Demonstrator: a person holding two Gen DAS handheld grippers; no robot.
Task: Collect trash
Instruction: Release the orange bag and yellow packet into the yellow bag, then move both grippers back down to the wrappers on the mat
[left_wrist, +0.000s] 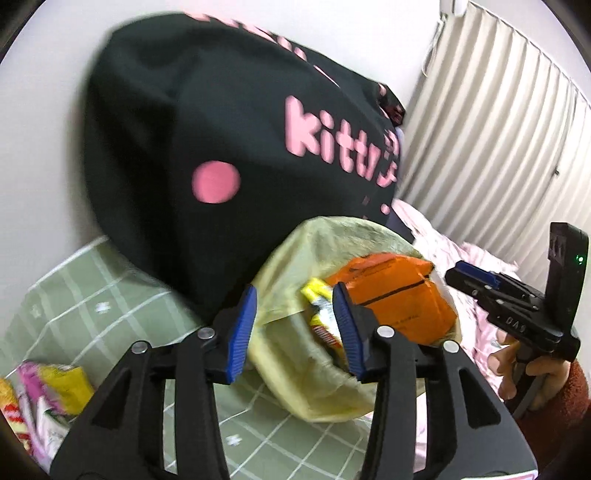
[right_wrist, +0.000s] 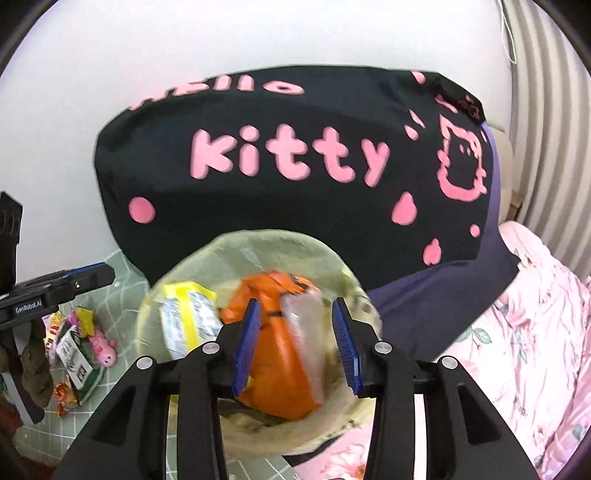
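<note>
A pale yellow trash bag (left_wrist: 295, 254) (right_wrist: 258, 243) lies open on the bed. It holds an orange packet (left_wrist: 399, 295) (right_wrist: 280, 362) and a yellow-and-white wrapper (left_wrist: 321, 314) (right_wrist: 188, 317). My left gripper (left_wrist: 295, 332) is open, its jaws astride the bag's near rim. My right gripper (right_wrist: 295, 343) is open right above the bag's mouth; a blurred clear wrapper (right_wrist: 306, 332) hangs between its jaws, touching neither. The right gripper also shows in the left wrist view (left_wrist: 476, 277). More snack wrappers (left_wrist: 48, 398) (right_wrist: 74, 354) lie on the green checked sheet.
A big black cushion with pink "hello kitty" lettering (left_wrist: 221, 129) (right_wrist: 288, 158) leans on the white wall behind the bag. A pink floral quilt (right_wrist: 535, 350) lies to the right, a striped curtain (left_wrist: 498, 129) beyond. A small pink pig toy (right_wrist: 105, 347) lies by the wrappers.
</note>
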